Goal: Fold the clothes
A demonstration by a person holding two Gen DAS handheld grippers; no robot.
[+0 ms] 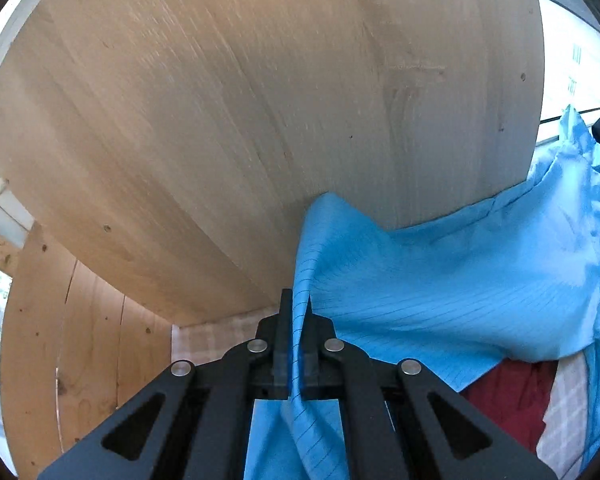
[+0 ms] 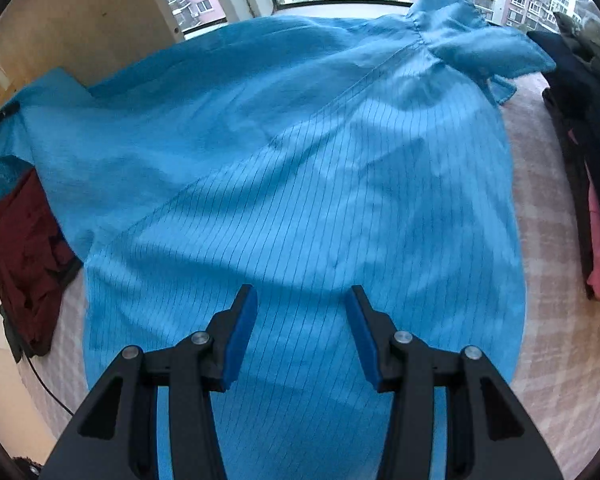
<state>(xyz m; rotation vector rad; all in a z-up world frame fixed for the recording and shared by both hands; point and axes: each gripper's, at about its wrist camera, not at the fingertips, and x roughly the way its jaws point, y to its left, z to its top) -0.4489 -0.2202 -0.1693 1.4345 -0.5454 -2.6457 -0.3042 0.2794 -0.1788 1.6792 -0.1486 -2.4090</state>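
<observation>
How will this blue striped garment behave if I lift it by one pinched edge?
Probably floppy: the blue garment drapes in soft folds from the left gripper. Likely light: it looks thin. Possibly slippery: its ruffled part shines. The right gripper is open above it.
</observation>
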